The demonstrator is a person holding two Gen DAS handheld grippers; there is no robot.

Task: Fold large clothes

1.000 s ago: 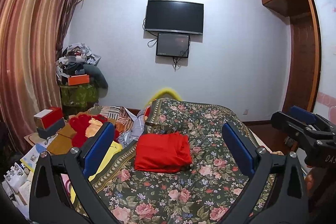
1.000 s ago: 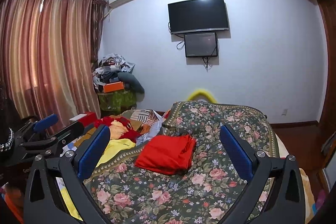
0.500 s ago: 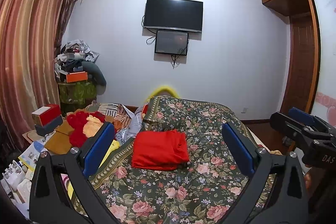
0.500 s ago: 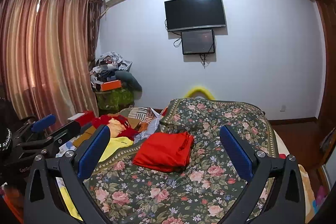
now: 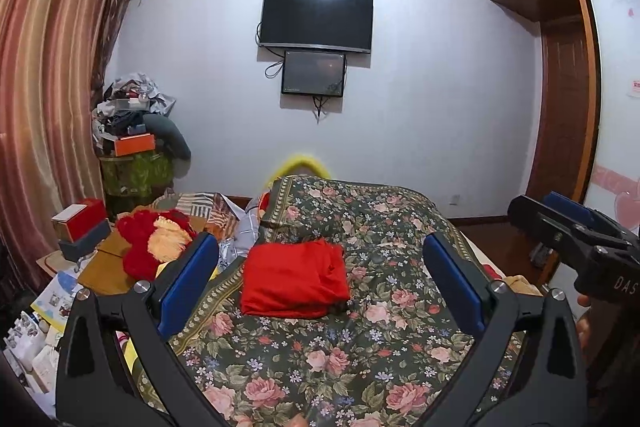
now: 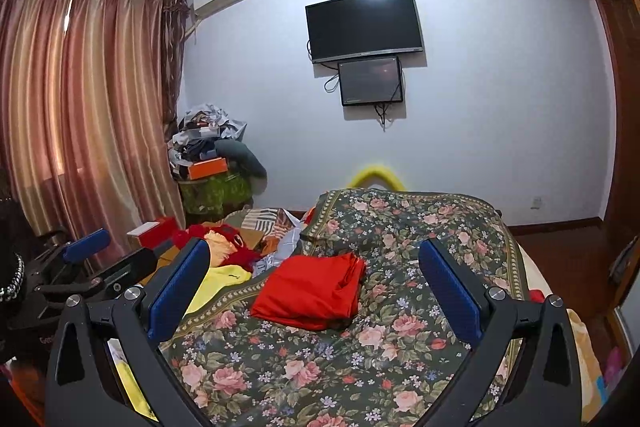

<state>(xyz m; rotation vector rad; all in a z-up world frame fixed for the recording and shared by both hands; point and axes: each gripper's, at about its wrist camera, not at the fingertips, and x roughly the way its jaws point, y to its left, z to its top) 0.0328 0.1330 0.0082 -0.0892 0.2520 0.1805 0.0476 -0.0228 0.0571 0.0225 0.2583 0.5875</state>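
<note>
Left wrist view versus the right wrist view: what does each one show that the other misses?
Only the left wrist view shows the right gripper at its right edge and the wooden door. Only the right wrist view shows the left gripper at its left edge and the yellow garment. Both show the folded red garment lying free on the floral bedspread, with both grippers open and empty.

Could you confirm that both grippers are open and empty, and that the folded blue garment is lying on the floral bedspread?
Not quite: the garment is red, not blue, as both wrist views show. The rest holds: the left gripper and right gripper are open and empty, and the folded garment lies on the floral bedspread.
</note>
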